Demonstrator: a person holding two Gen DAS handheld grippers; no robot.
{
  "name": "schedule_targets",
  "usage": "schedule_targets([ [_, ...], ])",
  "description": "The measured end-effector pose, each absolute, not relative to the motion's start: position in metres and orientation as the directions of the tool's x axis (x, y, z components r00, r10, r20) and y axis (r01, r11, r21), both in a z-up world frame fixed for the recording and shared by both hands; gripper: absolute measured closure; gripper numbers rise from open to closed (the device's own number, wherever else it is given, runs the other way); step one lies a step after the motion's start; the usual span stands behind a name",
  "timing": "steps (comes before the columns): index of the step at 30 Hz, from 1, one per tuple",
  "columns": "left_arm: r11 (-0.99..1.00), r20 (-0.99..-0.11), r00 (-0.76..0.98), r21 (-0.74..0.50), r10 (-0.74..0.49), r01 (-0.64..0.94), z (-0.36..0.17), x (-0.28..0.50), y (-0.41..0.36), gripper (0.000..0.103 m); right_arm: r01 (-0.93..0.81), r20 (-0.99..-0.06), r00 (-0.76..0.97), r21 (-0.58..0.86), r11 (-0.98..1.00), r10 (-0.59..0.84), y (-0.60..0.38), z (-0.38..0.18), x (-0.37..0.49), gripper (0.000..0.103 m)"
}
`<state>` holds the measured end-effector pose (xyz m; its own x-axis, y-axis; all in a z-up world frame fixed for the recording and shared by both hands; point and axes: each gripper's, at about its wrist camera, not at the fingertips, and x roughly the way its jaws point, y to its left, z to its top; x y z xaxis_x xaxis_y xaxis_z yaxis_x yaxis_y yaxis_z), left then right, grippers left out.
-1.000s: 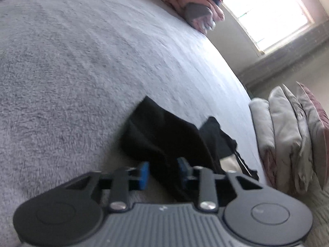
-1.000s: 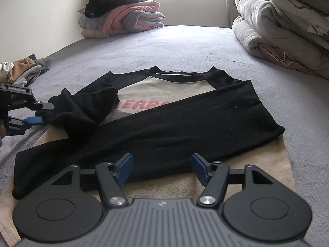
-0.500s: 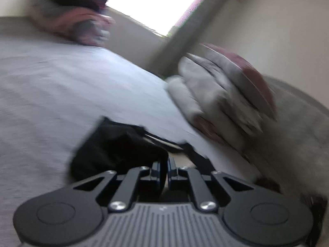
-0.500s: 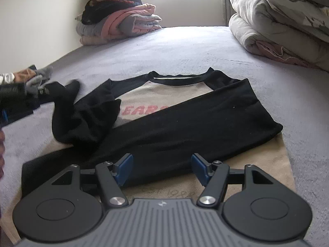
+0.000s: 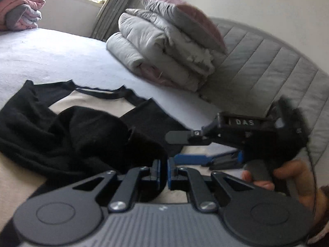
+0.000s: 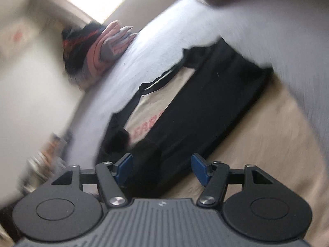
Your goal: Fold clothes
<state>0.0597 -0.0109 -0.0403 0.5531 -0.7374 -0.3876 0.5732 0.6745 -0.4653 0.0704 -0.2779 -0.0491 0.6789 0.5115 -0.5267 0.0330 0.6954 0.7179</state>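
Grey bedding covers the bed (image 5: 51, 57) in the left wrist view, with a window behind it and a padded grey headboard (image 5: 267, 61) at the right. Against the headboard sits a folded pale duvet (image 5: 156, 57) with a mauve pillow (image 5: 185, 16) on top, and at the far left edge a pile of folded clothes (image 5: 20, 14) in pink and grey. On the bed lies the shirt (image 5: 86, 98), beige in the body with black sleeves and a black neck band. One black sleeve (image 5: 82, 140) is bunched up in a heap and runs down to the left hand-held gripper (image 5: 162, 173), whose blue pads are pressed together on the black cloth. Just to the right, the right hand-held gripper (image 5: 205, 150) shows from the side (lettering on its casing), gripped by a person's hand (image 5: 287, 177); its blue pads stand spread above the beige cloth.

Tilted and badly smeared, the right wrist view shows the same bed (image 6: 226, 16) running up to the window. The shirt (image 6: 185, 103) lies across the middle, red lettering partly showing on its beige chest, a long black sleeve (image 6: 216, 94) folded over it. The pile of folded clothes (image 6: 98, 47) is at the upper left. The right hand-held gripper (image 6: 162, 169) has its pads spread wide with black cloth beyond them, nothing pinched between.
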Motion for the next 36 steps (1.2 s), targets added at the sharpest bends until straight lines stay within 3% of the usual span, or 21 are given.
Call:
schedule_targets([
  [5,0.562,-0.285,0.486,-0.481,-0.826,0.674,-0.030,0.051,-0.012,0.096,0.114,-0.458,0.667,0.842,0.527,0.587,-0.296,-0.058,0.071,0.037],
  [10,0.487,-0.365,0.339,-0.484,-0.867,0.727,-0.039,0.048,-0.030,0.094,0.155,-0.451,0.673,0.861,0.485,0.586,-0.309,-0.056,0.067,0.037],
  [15,0.424,-0.391,0.232,-0.530,-0.891,0.735,-0.041,0.049,-0.029,0.076,0.173,-0.515,0.645,0.818,0.549,0.564,-0.309,-0.055,0.065,0.037],
  [17,0.389,-0.378,0.198,-0.541,-0.905,0.746,-0.037,0.048,-0.026,0.060,0.161,-0.546,0.635,0.785,0.598,0.546,-0.306,-0.052,0.065,0.037],
  [19,0.397,-0.373,0.217,-0.520,-0.902,0.756,-0.031,0.044,-0.019,0.053,0.138,-0.570,0.623,0.754,0.642,0.536,-0.301,-0.047,0.064,0.038],
  [23,0.557,-0.430,0.377,-0.452,-0.820,0.696,-0.022,0.049,0.006,0.050,0.082,-0.633,0.604,0.654,0.752,0.484,-0.289,-0.039,0.058,0.038],
  [29,0.848,-0.534,0.661,-0.288,-0.527,0.444,-0.016,0.066,0.050,0.048,-0.039,-0.732,0.597,0.383,0.923,0.329,-0.262,-0.037,0.043,0.044],
  [30,0.874,-0.542,0.687,-0.264,-0.485,0.409,-0.016,0.068,0.056,0.048,-0.061,-0.743,0.597,0.334,0.941,0.302,-0.257,-0.038,0.040,0.050],
  [33,0.920,-0.582,0.713,-0.213,-0.391,0.330,-0.020,0.078,0.071,0.048,-0.128,-0.765,0.605,0.180,0.975,0.221,-0.242,-0.036,0.038,0.091],
  [36,0.944,-0.625,0.709,-0.177,-0.327,0.279,-0.029,0.088,0.078,0.048,-0.148,-0.744,0.634,0.148,0.978,0.209,-0.242,-0.025,0.036,0.097],
])
